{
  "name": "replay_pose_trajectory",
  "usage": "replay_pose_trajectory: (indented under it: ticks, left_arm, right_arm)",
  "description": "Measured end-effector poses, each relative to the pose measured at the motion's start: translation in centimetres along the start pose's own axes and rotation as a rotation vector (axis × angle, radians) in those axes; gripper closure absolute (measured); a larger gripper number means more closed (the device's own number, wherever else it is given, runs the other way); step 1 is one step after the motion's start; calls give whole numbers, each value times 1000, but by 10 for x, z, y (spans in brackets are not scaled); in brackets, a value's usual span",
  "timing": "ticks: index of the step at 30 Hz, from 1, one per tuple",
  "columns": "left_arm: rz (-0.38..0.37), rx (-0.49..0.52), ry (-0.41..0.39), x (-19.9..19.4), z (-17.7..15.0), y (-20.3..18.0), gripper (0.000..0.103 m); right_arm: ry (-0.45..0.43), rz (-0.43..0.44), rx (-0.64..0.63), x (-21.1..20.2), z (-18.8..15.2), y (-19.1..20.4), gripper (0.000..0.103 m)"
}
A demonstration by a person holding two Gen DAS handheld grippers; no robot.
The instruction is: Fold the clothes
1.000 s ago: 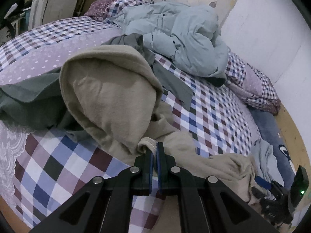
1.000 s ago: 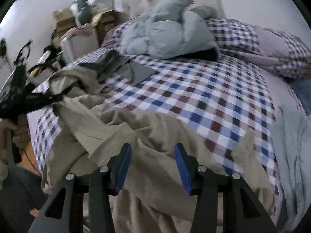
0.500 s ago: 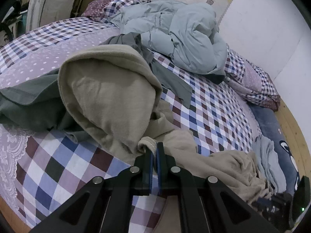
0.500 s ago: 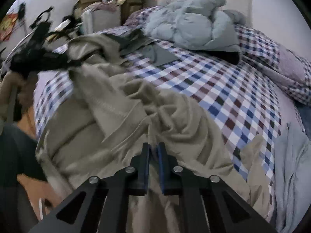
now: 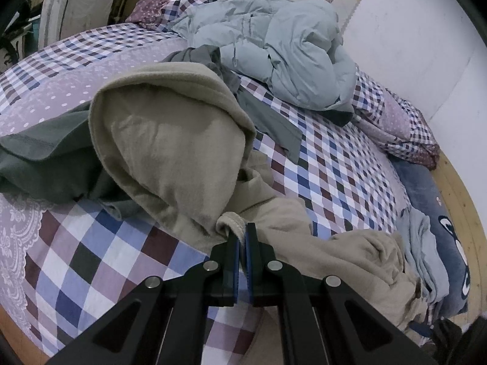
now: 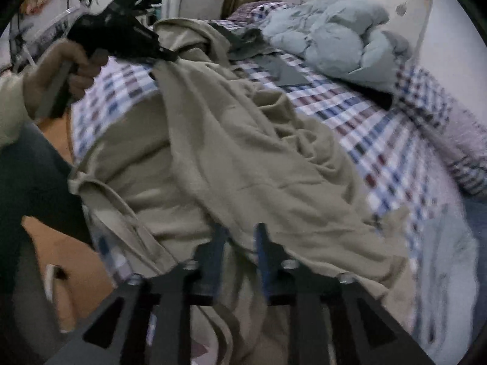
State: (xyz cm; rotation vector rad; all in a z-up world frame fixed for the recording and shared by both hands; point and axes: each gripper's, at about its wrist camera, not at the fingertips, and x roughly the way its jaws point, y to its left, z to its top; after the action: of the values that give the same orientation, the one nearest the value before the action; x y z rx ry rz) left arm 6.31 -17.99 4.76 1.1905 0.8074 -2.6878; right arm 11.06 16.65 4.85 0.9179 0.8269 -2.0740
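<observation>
Left wrist view: left gripper (image 5: 241, 235) clamped on beige garment (image 5: 170, 149), possibly its cuff.

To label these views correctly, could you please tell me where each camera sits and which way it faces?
Left wrist: on the left tongs, angled down across the bed; they pinch the beige garment.
Right wrist: on the right tongs, facing along the bed; jaws apart, just reopening over the garment; the left hand shows.
Shared: garment, bed, pale blue jacket.

Matt fleecy beige garment (image 5: 170, 140), puffy quilted jacket (image 5: 274, 48)
</observation>
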Motion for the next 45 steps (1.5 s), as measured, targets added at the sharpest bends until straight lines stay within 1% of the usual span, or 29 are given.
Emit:
replay_pose_trajectory:
  ticks: [1,3,6,10,11,13,14,16,18,20,22,24,26,27,29,30,34,36,38,39,40,41,43,45]
  left_arm:
    - [-2,0,2,0,0,0,101]
    - [-8,-3,7,0,1,1,101]
    - [-13,-7,10,0,1,2,101]
    - [-14,-10,11,1,1,2,101]
    - [-14,-10,11,1,1,2,101]
    - [-13,-9,10,1,0,1,101]
    - [-13,-9,11,1,0,0,101]
    - [-13,-8,12,1,0,0,101]
    - [-14,-9,12,1,0,-1,101]
    - [-16,-11,10,0,0,-2,101]
    - [-20,-10,9,0,1,-2,101]
    - [-23,-12,10,1,1,-2,101]
    - [-26,-16,11,1,1,-1,101]
    - [-29,-17,11,0,2,-1,101]
    - [-31,-16,9,0,1,-2,101]
    - [-32,-15,9,0,1,-2,101]
    - [-36,-14,12,0,1,-2,101]
    - [-41,-17,11,-1,1,-2,101]
    - [-47,-17,7,-3,2,-3,101]
    - [-50,-17,5,-4,2,-2,101]
    - [-53,-17,4,-5,2,-2,101]
    - [-56,-18,4,-6,2,-2,101]
    - [-61,-19,5,-7,2,-1,101]
    - [-65,-20,7,-7,1,0,101]
  right_arm:
    - [-16,-45,-25,-4,-2,6,57]
    - [-41,-131,-72,-11,-9,21,55]
    - [-54,-236,-125,-13,-19,39,54]
    - [-13,-398,-218,-1,-31,54,50]
    - [-4,-426,-226,1,-32,52,49]
    - [-7,-444,-191,-1,-31,41,47]
    - [-21,-435,-162,-5,-29,33,47]
    - [-52,-409,-90,-16,-25,16,42]
    - [-72,-357,47,-24,-21,-7,42]
    - [-80,-287,217,-30,-20,-33,42]
    - [-83,-237,331,-33,-22,-54,42]
    - [-84,-250,329,-37,-22,-57,42]
    - [-76,-231,318,-34,-21,-60,42]
    - [-68,-203,343,-30,-20,-64,42]
    - [-64,-122,452,-24,-21,-76,42]
    - [-64,-102,494,-23,-19,-81,42]
    - [-70,-163,532,-30,-3,-92,42]
    - [-53,-155,523,-25,4,-97,43]
    - [0,-127,517,-12,7,-102,48]
    - [34,-118,517,-4,6,-104,64]
    - [69,-117,519,1,3,-105,84]
    - [95,-118,520,3,-2,-104,90]
    - [139,-118,523,5,-15,-101,92]
    - [155,-113,525,-4,-29,-95,92]
